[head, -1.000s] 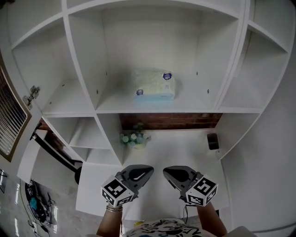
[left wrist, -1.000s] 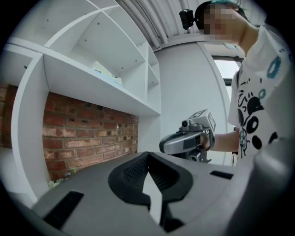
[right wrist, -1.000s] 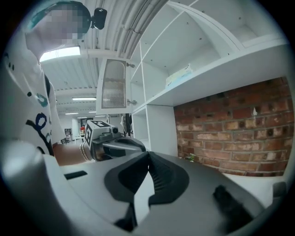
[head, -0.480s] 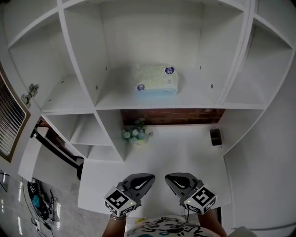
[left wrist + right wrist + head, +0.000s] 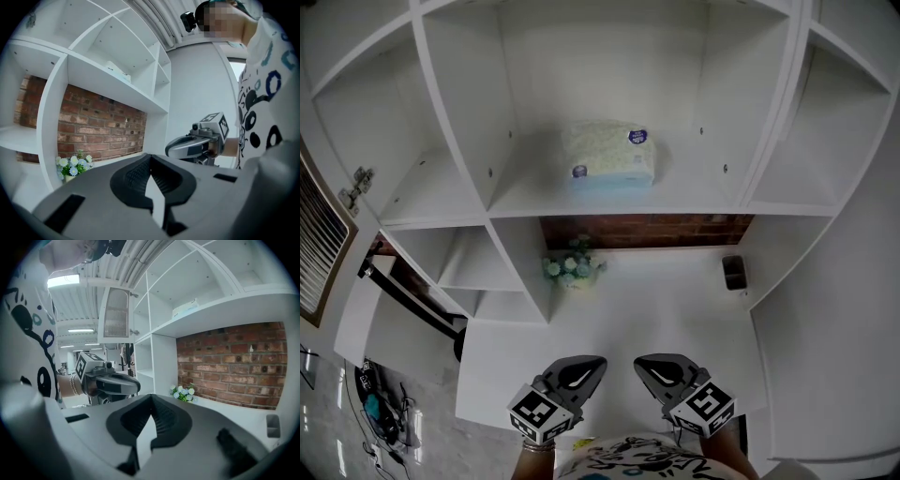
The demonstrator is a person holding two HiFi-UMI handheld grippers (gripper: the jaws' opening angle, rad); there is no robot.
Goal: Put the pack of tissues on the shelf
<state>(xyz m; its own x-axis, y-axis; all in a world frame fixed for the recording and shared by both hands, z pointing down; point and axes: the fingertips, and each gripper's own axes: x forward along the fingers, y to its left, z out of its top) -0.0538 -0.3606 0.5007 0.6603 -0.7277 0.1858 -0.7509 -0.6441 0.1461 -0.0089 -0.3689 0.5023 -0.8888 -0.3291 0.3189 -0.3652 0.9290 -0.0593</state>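
Note:
The pack of tissues (image 5: 607,159), pale green with a blue base, lies flat on the middle shelf (image 5: 675,202) of the white shelving unit. It also shows as a small pack up on that shelf in the left gripper view (image 5: 117,69) and the right gripper view (image 5: 185,309). My left gripper (image 5: 584,366) and right gripper (image 5: 653,365) hang side by side low in the head view, over the white counter and far below the pack. Both are shut with nothing between the jaws (image 5: 150,161) (image 5: 151,401). Each sees the other beside it: the right gripper (image 5: 190,145), the left gripper (image 5: 115,383).
A small pot of white and blue flowers (image 5: 572,270) stands on the counter (image 5: 656,309) against the brick back wall (image 5: 647,230). A small dark cup (image 5: 733,273) sits at the counter's right. Open white compartments lie left and right of the pack's shelf.
Both grippers have drawn slightly back toward the person, and the head view has shifted a little. The tissue pack has stayed on the shelf.

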